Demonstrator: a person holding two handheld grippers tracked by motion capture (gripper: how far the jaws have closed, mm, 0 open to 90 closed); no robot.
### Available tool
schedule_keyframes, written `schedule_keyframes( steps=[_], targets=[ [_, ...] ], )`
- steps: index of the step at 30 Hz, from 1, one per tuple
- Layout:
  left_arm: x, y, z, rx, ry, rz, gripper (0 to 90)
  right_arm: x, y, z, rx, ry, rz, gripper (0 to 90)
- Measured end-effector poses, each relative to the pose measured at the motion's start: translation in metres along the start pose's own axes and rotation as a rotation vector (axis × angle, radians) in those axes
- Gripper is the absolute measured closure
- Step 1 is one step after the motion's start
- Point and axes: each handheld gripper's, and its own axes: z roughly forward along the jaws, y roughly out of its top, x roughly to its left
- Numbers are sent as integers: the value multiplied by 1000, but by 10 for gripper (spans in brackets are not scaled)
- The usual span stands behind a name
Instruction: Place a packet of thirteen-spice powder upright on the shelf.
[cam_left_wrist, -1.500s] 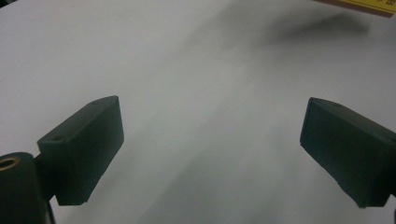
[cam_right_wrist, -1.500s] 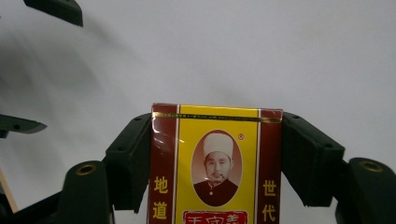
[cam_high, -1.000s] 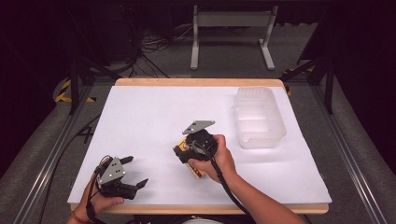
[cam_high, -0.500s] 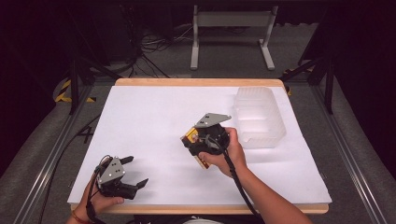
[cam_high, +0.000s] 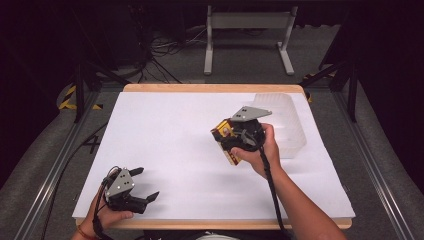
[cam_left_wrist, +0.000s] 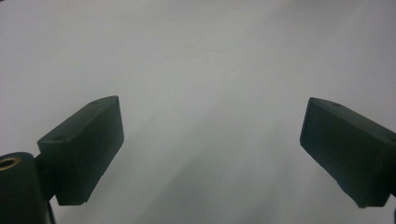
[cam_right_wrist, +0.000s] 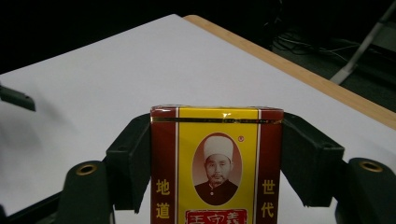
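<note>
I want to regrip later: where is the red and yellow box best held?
Grip the red and yellow cardboard box across its two narrow red sides, as the right gripper holds it, coming from the bottom end; those sides are flat and parallel.

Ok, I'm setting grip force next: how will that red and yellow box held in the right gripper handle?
The red and yellow box probably holds its shape: its edges look straight between the right gripper's fingers. Its glossy wrap glints along the top, so it may slip. It looks light, carried above the table.
</note>
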Motion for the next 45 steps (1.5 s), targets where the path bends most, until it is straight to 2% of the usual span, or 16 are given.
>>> schedule_keyframes(
  steps=[2, 6, 11, 14, 15, 18, 20, 29, 35, 38, 42, 45],
  targets=[
    [-1, 0, 0, 2, -2, 3, 69, -10, 0, -4, -10, -18, 34, 325],
    [-1, 0, 0, 0, -5, 3, 69, -27, 1, -11, -23, -61, 38, 325],
    [0, 0, 0, 1, -4, 1, 69, -51, -2, -18, -39, -111, 79, 325],
    [0, 1, 1, 7, -6, 10, 70, -63, -5, -20, -49, -127, 101, 325],
    [0, 1, 1, 7, -6, 10, 71, -63, -5, -20, -49, -127, 101, 325],
    [-1, 1, 2, 9, -4, 10, 71, -76, -7, -21, -48, -174, 107, 325],
    [-1, 1, 2, 8, -4, 9, 72, -82, -8, -21, -55, -180, 121, 325],
    [-1, 1, 3, 12, -4, 12, 74, -103, -14, -20, -76, -239, 129, 326],
    [-1, 0, 3, 13, -6, 15, 74, -114, -17, -17, -99, -288, 110, 326],
    [-1, 0, 3, 16, -7, 19, 74, -117, -19, -16, -95, -282, 121, 326],
    [-1, 0, 4, 18, -7, 16, 74, -125, -22, -12, -104, -324, 138, 326],
    [-1, 0, 4, 20, -9, 15, 74, -128, -23, -12, -111, -323, 152, 326]
  ],
)
